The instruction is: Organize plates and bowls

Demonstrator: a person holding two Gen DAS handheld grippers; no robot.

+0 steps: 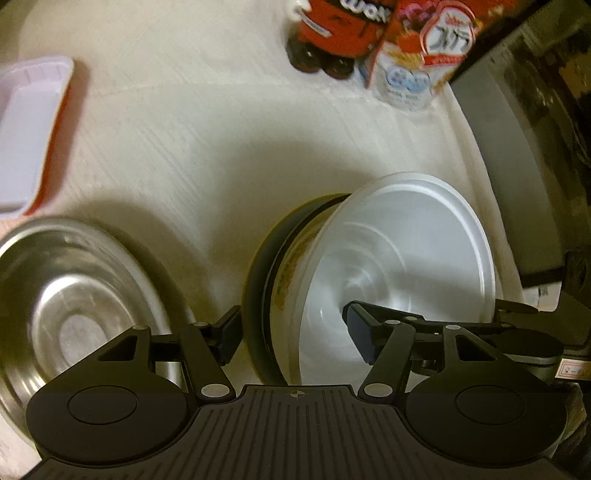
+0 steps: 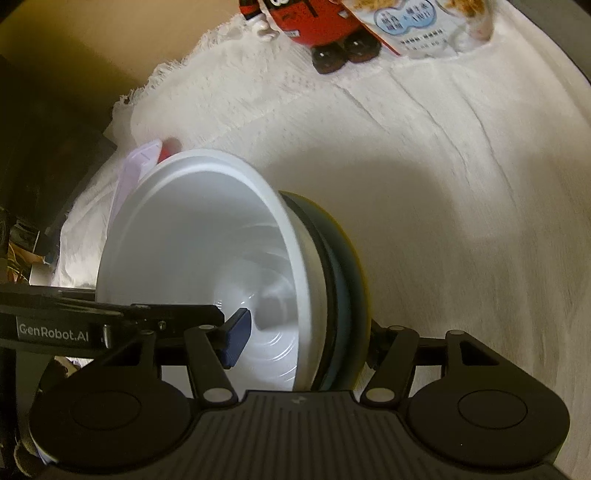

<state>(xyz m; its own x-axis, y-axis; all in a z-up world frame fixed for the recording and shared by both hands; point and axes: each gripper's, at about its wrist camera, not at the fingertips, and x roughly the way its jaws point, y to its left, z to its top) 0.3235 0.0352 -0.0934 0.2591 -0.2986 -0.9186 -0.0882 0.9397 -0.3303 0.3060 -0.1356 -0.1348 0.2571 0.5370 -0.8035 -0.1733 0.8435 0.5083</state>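
A white bowl (image 1: 399,251) sits nested in a stack of a printed bowl (image 1: 291,273) and a dark bowl (image 1: 258,280) on the white cloth. My left gripper (image 1: 295,334) is open and straddles the stack's near wall, one pad outside the dark bowl and one inside the white bowl. From the opposite side my right gripper (image 2: 306,336) straddles the same stack (image 2: 332,280). Its visible pad (image 2: 238,338) stands inside the white bowl (image 2: 199,240), apart from the wall. Its other finger is hidden behind the stack.
A steel bowl (image 1: 74,295) lies left of the stack. A white tray with a red rim (image 1: 33,129) is at far left. A red toy figure (image 1: 332,33) and a cereal bag (image 1: 417,55) stand at the back, a grey appliance (image 1: 517,147) at right. The cloth's fringed edge (image 2: 147,88) lies beyond.
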